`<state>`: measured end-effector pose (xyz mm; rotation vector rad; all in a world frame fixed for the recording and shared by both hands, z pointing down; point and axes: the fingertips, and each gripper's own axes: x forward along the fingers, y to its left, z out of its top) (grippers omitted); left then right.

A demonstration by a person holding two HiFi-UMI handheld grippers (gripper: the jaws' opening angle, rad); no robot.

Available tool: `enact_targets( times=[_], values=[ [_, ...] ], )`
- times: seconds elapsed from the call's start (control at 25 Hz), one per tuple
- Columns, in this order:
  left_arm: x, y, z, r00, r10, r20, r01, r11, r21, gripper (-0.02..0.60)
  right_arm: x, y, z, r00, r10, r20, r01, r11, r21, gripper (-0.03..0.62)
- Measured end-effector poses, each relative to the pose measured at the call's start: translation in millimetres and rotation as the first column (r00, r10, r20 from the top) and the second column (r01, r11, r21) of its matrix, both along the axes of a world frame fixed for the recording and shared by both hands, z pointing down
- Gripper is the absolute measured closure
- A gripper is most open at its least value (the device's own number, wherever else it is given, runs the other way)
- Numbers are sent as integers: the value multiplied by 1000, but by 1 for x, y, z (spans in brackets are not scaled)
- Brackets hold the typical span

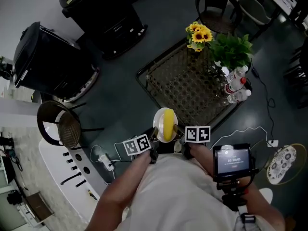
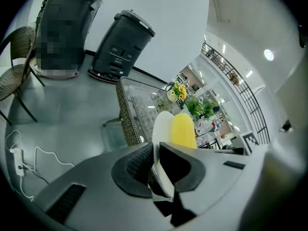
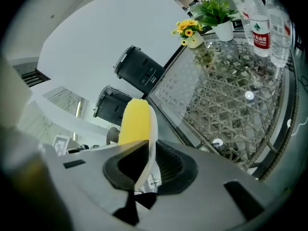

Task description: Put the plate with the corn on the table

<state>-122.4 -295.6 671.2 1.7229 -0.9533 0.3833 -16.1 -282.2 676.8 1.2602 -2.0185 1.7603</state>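
Note:
A white plate carries a yellow corn cob; it hangs in the air just short of the glass-topped wicker table. My left gripper is shut on the plate's left rim and my right gripper is shut on its right rim. In the left gripper view the plate runs edge-on between the jaws with the corn on its right. The right gripper view shows the plate's rim pinched, with the corn to its left and the table ahead.
On the table's far side stand a sunflower pot, a green plant and water bottles. Two dark bins and a wicker chair are at the left. Cables and a power strip lie on the floor.

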Motion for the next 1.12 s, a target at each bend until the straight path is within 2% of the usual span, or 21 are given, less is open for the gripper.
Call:
enact_targets(
  times=[0.8, 1.12],
  values=[
    [16, -47, 47, 989, 150, 10, -149, 988, -45, 537, 12, -34, 50, 996, 92, -18, -93, 994, -61, 543],
    [44, -63, 64, 964, 267, 0, -266, 962, -63, 537, 36, -37, 64, 981, 190, -29, -192, 979, -74, 543]
  ],
)
